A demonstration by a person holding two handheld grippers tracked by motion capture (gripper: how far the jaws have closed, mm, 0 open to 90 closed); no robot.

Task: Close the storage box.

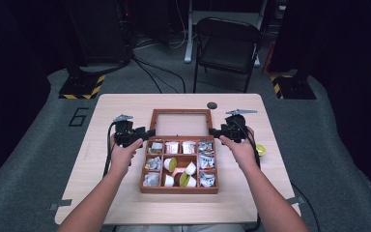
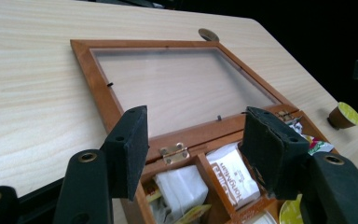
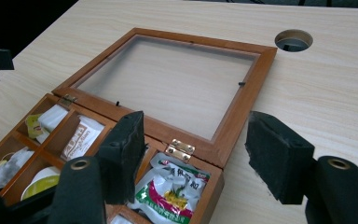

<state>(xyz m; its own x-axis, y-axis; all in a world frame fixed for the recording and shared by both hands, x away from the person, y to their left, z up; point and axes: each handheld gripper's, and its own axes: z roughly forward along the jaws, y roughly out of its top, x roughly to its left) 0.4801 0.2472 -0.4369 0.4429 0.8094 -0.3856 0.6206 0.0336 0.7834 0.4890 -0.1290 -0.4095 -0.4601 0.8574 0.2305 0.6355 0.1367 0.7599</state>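
A wooden compartment box (image 1: 179, 189) lies open in the middle of the table, its glass-paned lid (image 1: 180, 123) folded flat behind it. Tea bags, sachets and small capsules fill its compartments. My left gripper (image 1: 146, 132) is open at the box's back left corner, over the left hinge (image 2: 174, 152). My right gripper (image 1: 213, 131) is open at the back right corner, over the right hinge (image 3: 180, 149). In the left gripper view my gripper (image 2: 193, 151) straddles the hinge edge; in the right gripper view my gripper (image 3: 200, 154) does the same. Neither holds anything.
One yellow-topped capsule (image 1: 261, 150) lies on the table right of the box, also visible as the capsule (image 2: 346, 116). A round cable hole (image 1: 212, 105) sits behind the lid. A black folding chair (image 1: 227, 46) stands beyond the table's far edge.
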